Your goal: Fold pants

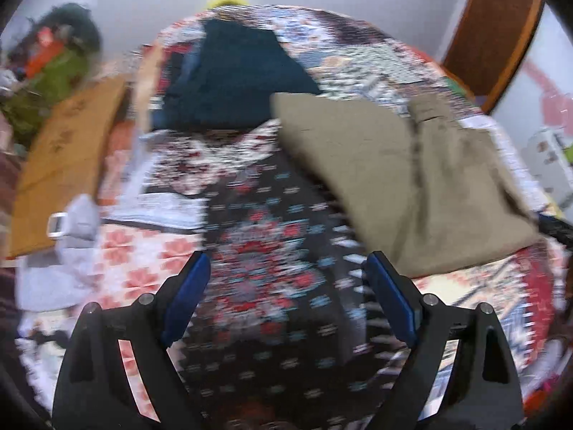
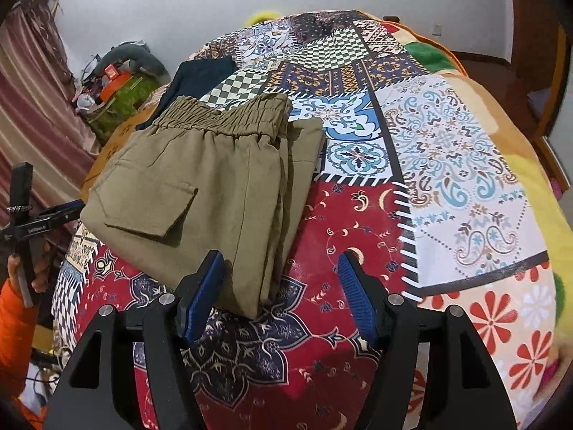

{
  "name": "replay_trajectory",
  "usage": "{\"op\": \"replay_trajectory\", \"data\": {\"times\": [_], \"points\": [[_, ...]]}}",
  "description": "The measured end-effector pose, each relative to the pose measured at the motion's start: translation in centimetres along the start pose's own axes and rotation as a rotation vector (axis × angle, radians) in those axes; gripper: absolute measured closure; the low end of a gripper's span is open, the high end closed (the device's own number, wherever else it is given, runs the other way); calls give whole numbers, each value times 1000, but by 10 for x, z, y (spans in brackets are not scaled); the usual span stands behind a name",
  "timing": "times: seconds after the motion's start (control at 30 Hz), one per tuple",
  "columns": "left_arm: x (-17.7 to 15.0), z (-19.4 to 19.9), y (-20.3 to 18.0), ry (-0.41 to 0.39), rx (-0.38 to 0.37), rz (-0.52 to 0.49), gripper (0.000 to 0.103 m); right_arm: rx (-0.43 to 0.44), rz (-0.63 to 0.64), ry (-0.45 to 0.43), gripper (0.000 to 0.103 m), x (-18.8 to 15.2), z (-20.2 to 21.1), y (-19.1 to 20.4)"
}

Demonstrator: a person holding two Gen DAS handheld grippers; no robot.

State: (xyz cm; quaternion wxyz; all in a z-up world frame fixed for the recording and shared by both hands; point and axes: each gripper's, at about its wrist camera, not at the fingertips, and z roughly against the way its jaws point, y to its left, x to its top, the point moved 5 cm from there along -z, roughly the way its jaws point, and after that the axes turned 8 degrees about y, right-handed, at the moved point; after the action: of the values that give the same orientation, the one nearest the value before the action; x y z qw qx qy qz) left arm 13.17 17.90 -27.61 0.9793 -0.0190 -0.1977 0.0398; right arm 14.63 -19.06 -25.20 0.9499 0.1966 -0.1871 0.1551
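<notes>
Folded khaki pants lie on the patchwork bedspread, waistband at the far end and a back pocket flap facing up. My right gripper is open and empty, just above the pants' near edge. In the blurred left wrist view the same pants lie ahead to the right. My left gripper is open and empty above the bedspread, apart from the pants. It also shows at the left edge of the right wrist view, held by a hand.
A dark navy folded garment lies further back on the bed, also in the right wrist view. A wooden board and clutter are to the left. A grey-white cloth lies at the bed's left edge.
</notes>
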Motion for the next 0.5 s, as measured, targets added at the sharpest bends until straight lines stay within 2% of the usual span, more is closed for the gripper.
{"op": "replay_trajectory", "data": {"times": [0.17,0.33,0.5], "points": [[3,12,17,-8,-36,69,14,-20,-14,-9,41,3,9,-1],[28,20,7,-45,-60,47,14,-14,-7,-49,38,18,18,4],[56,6,-14,-28,-113,24,13,-13,8,-72,31,39,12,10]]}}
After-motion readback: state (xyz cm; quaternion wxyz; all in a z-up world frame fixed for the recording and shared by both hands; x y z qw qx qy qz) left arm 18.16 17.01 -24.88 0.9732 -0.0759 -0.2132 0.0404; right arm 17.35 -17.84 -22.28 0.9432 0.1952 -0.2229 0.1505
